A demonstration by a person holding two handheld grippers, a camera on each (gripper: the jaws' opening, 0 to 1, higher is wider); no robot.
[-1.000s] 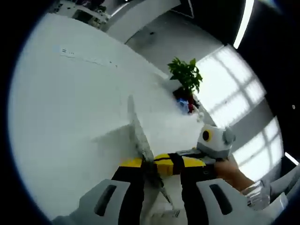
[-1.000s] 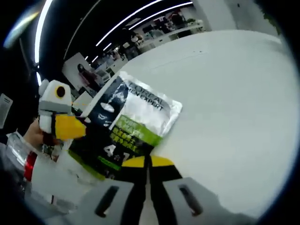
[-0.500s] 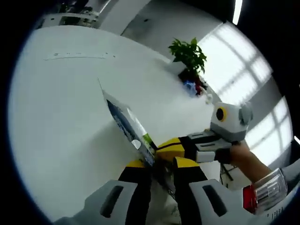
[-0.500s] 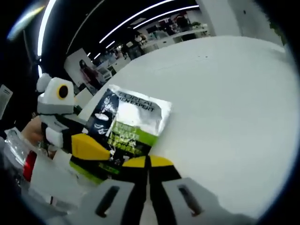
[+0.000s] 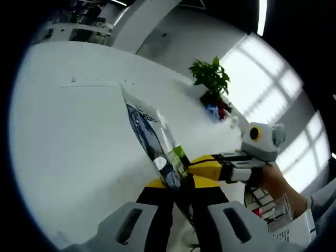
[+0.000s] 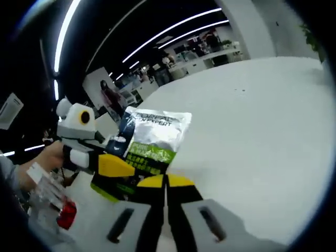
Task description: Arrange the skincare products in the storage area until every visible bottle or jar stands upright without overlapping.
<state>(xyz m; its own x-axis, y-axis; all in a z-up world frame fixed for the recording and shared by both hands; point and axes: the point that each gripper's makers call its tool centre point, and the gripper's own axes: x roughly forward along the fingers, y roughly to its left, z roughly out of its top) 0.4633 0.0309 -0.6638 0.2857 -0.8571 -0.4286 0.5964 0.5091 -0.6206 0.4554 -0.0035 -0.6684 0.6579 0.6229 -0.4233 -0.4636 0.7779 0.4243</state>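
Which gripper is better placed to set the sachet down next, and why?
Probably the right gripper: its fingers are closed on the sachet at the bottom edge, with bare table ahead. The left gripper pinches the side.

Bright overall. Daylight thru big windows (image 5: 273,89) in left gripper view, blown out, no detail. Ceiling light strips (image 6: 173,31) in right gripper view, streaked. White table (image 6: 262,131) evenly lit, soft faint shadows. Strong fisheye bend at edges. Background soft, slight blur; foil sachet (image 6: 152,142) glints.
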